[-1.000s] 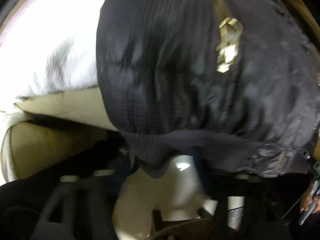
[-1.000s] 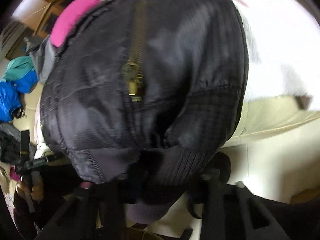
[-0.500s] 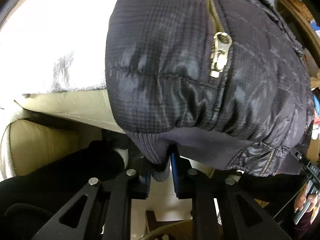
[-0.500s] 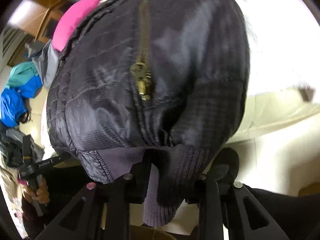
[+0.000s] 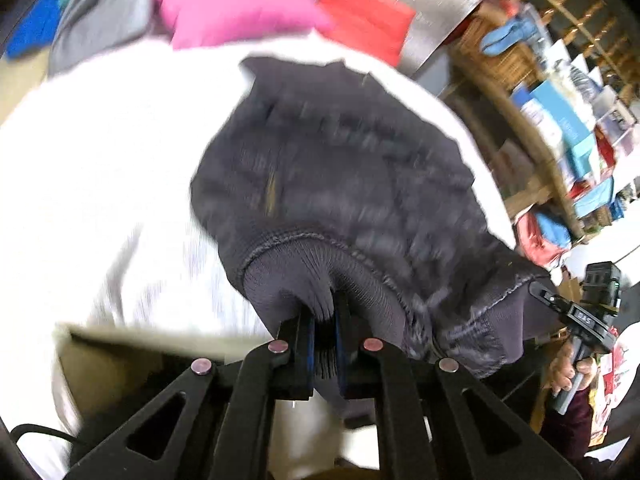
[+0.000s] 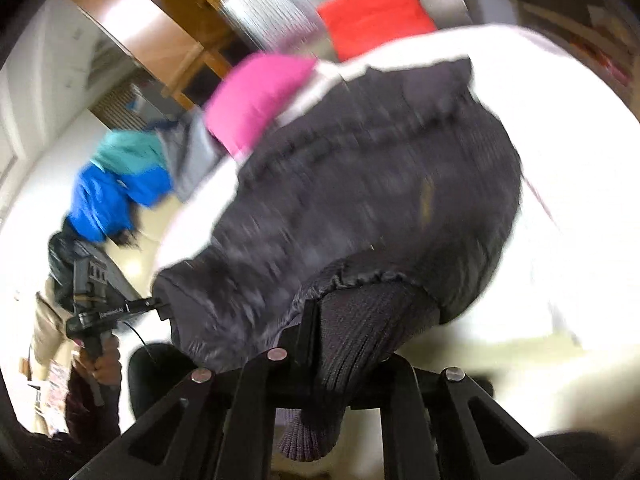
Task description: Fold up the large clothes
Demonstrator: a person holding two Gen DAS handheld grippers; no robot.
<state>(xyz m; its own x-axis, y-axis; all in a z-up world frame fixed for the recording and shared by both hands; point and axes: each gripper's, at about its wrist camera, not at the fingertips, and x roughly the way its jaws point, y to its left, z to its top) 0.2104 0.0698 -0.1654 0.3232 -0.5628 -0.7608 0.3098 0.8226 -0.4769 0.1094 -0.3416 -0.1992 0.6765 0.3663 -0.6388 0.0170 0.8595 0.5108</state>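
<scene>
Both the left gripper (image 5: 324,332) and right gripper (image 6: 340,344) are clamped on the ribbed hem (image 5: 296,280) of the soft, slippery quilted jacket (image 5: 360,184), its firmest hold.

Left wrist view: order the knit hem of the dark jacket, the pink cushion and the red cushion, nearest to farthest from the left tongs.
1. Knit hem of the dark jacket: clamped in the left tongs, bottom centre.
2. Pink cushion and red cushion: both far back beyond the jacket, pink upper left, red upper right; too close to call.
</scene>
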